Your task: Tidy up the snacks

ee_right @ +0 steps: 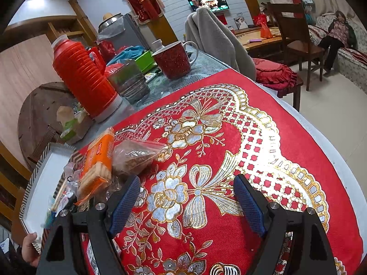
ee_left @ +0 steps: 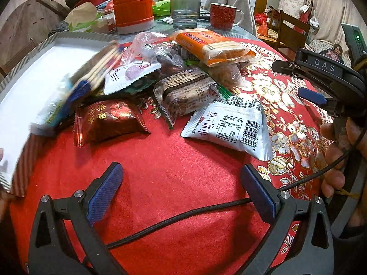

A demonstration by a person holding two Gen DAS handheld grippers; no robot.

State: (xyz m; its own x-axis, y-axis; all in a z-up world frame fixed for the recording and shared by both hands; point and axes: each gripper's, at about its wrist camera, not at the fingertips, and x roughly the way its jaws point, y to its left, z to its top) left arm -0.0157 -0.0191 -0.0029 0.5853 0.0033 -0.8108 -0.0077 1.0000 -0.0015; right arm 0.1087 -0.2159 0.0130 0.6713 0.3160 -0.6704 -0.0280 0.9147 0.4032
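A heap of snack packets lies on the red cloth ahead of my left gripper (ee_left: pixel 182 192), which is open over bare cloth. Nearest are a dark red packet (ee_left: pixel 110 121) and a white barcode packet (ee_left: pixel 229 123). Behind them are a clear-wrapped brown cake (ee_left: pixel 183 91) and an orange cracker pack (ee_left: pixel 211 43). A striped pack (ee_left: pixel 91 75) is motion-blurred at the edge of the white tray (ee_left: pixel 34 80). My right gripper (ee_right: pixel 187 206) is open above the gold flower embroidery. The orange pack (ee_right: pixel 98 160) and a clear bag (ee_right: pixel 135 158) lie to its left.
A hand (ee_right: pixel 29 247) grips the tray's near corner. A red thermos (ee_left: pixel 133 2), a glass (ee_left: pixel 184 11) and a red mug (ee_left: pixel 223 15) stand behind the heap. A black cable (ee_left: pixel 183 215) crosses the cloth. The table edge (ee_right: pixel 332 151) drops off at the right.
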